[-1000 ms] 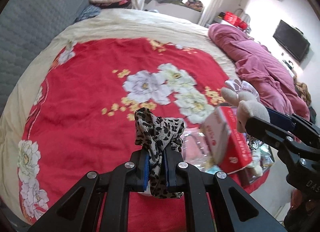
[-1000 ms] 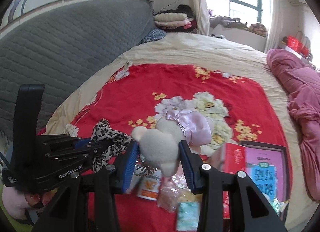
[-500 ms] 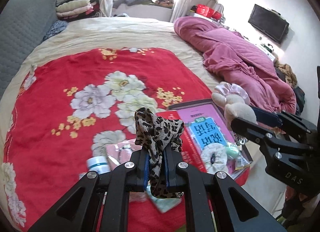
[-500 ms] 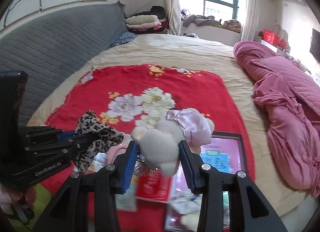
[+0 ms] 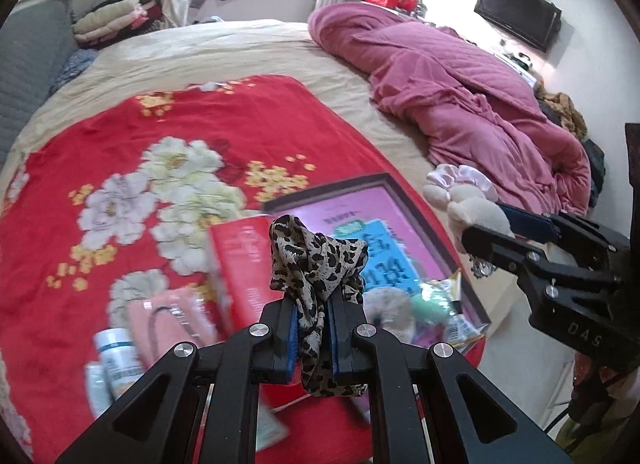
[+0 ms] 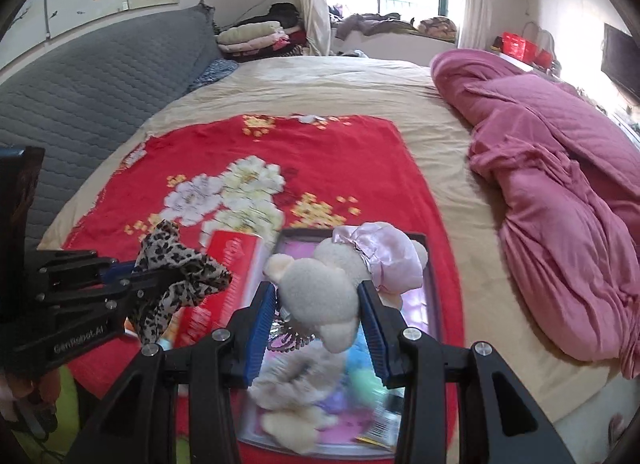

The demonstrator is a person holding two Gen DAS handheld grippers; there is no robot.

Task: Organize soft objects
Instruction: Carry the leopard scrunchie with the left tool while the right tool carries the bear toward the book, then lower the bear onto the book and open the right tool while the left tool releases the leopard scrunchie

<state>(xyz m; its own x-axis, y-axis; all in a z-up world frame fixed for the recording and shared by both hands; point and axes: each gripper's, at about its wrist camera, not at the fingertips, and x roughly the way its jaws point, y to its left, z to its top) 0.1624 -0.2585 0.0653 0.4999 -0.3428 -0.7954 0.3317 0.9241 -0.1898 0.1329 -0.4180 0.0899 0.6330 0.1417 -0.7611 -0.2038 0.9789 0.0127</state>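
Left wrist view: the left gripper (image 5: 312, 330) is closed tight on a leopard-print fabric scrunchie (image 5: 316, 264), which bunches up above the blue pads. It hangs over a dark-framed shallow tray with a pink and blue printed bottom (image 5: 394, 200), lying on the red floral blanket (image 5: 120, 136). A red box (image 5: 240, 260) sits just left of the tray. The right gripper (image 5: 486, 230) is to the tray's right, clamped on a cream plush toy with a pink satin frill (image 5: 466, 196).

Right wrist view: the right gripper (image 6: 318, 318) squeezes the plush toy (image 6: 320, 292) between its pads, above the tray (image 6: 432, 264). The left gripper (image 6: 128, 276) holds the scrunchie (image 6: 176, 276) left of the tray, over the red box (image 6: 232, 260).
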